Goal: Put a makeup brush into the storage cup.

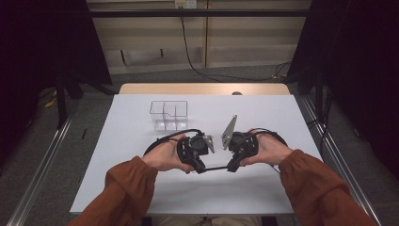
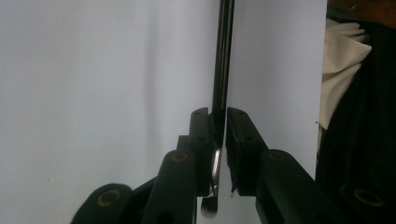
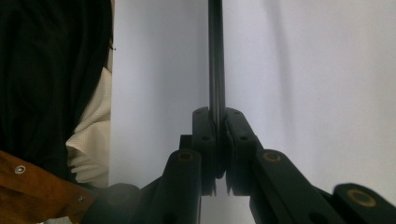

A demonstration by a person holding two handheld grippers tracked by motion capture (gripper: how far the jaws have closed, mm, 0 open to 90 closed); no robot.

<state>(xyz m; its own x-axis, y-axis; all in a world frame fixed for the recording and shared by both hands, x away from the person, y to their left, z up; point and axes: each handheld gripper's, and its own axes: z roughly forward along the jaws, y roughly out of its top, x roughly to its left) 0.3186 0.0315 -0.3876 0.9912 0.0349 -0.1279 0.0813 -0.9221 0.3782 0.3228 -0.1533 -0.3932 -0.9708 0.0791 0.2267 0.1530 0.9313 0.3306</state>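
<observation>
A thin black makeup brush (image 1: 217,167) hangs level just above the white table, spanning between my two grippers. My left gripper (image 1: 203,168) has the bristle end: in the left gripper view the handle (image 2: 222,56) runs up out of the jaws (image 2: 218,113), with the silver ferrule and dark bristle tip (image 2: 208,211) below them. The handle lies against one pad, and a thin strip of light shows beside the other. My right gripper (image 1: 231,166) is shut on the other end; the handle (image 3: 215,56) is pinched between its pads (image 3: 217,113).
A clear plastic organiser (image 1: 168,115) with several compartments stands on the white table (image 1: 141,188) behind the hands. The person's rust-coloured sleeves come in from the bottom. Cables trail from both grippers.
</observation>
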